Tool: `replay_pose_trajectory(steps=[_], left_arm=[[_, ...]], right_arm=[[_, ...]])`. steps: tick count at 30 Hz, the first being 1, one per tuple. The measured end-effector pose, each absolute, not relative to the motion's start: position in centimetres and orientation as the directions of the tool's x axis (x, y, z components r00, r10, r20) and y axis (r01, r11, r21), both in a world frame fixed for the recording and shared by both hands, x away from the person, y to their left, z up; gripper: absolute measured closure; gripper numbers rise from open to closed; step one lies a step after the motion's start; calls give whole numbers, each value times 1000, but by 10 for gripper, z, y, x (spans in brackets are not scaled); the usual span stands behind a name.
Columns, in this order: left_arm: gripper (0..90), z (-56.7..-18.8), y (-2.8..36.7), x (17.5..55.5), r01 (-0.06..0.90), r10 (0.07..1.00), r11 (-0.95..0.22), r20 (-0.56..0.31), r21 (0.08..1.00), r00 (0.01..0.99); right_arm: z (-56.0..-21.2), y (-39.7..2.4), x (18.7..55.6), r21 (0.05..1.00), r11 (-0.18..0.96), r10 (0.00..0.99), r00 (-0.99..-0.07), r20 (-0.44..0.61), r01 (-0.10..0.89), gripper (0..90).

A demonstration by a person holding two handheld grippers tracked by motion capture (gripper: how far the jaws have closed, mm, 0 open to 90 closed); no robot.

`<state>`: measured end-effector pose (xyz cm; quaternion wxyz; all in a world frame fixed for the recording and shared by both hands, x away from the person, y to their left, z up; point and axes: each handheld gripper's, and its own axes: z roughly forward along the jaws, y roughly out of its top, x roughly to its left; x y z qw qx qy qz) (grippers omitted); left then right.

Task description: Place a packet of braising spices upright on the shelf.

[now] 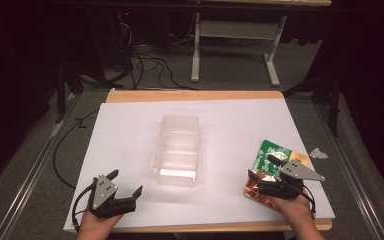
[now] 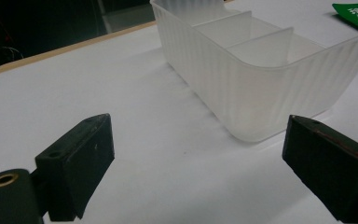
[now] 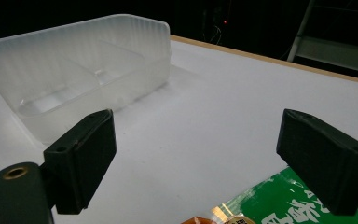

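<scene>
Bench [image 1: 130, 130] with white top sheet, wooden edge at far and near sides; mostly bare white around the middle, plenty of room. Clear ribbed plastic bin [image 1: 177, 150] sits at centre, long side running away from the person, divided inside into compartments, nothing seen in it. Green snack packet [image 1: 275, 152] lies flat near the right edge of the sheet, an orange-red packet [image 1: 255, 192] just beside it on the near side, partly under the right tongs. Right tongs [image 1: 262, 175] spread wide, hovering over the packets, nothing between the jaws; can't tell if they touch the packets. Left tongs [image 1: 127, 182] spread wide too, near-left corner, holding nothing, pointed toward the bin, well apart from it. Small crumpled white scrap [image 1: 318, 153] off the sheet at right. Bare sheet between each tongs and the bin.
</scene>
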<state>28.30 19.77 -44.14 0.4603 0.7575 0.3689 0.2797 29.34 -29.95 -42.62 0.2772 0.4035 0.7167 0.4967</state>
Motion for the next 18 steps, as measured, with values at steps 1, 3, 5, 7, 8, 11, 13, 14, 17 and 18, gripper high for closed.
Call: replay_pose_trajectory(steps=[1, 3, 5, 7, 8, 11, 13, 14, 17, 18], left_arm=[[93, -442, 197, 284, 304, 816, -305, 83, 902, 572], [92, -442, 196, 286, 311, 813, -309, 80, 899, 577], [93, -442, 196, 287, 313, 812, -309, 77, 898, 579], [94, -441, 196, 286, 316, 812, -305, 72, 898, 579], [94, -441, 196, 286, 316, 812, -305, 72, 898, 579], [95, -441, 198, 284, 317, 815, -304, 73, 898, 574], [95, -441, 199, 284, 317, 817, -300, 71, 900, 572], [95, -441, 199, 284, 317, 819, -298, 70, 901, 570], [95, -441, 198, 285, 317, 818, -301, 73, 900, 570], [95, -441, 198, 285, 317, 818, -303, 74, 899, 571]], right_arm=[[-426, -300, 293, 936, 181, 854, -521, 3, 303, 127], [-427, -301, 294, 935, 177, 855, -519, 8, 306, 131], [-427, -301, 294, 935, 177, 855, -518, 8, 306, 137], [-427, -303, 294, 940, 160, 854, -520, 22, 302, 148], [-427, -303, 294, 940, 160, 854, -520, 22, 302, 148], [-425, -305, 294, 943, 145, 853, -521, 34, 299, 146], [-424, -305, 294, 943, 142, 854, -519, 37, 302, 145], [-424, -305, 294, 941, 143, 854, -518, 39, 306, 144], [-424, -307, 295, 936, 167, 852, -523, 22, 310, 146], [-424, -308, 295, 934, 171, 855, -519, 18, 313, 146]])
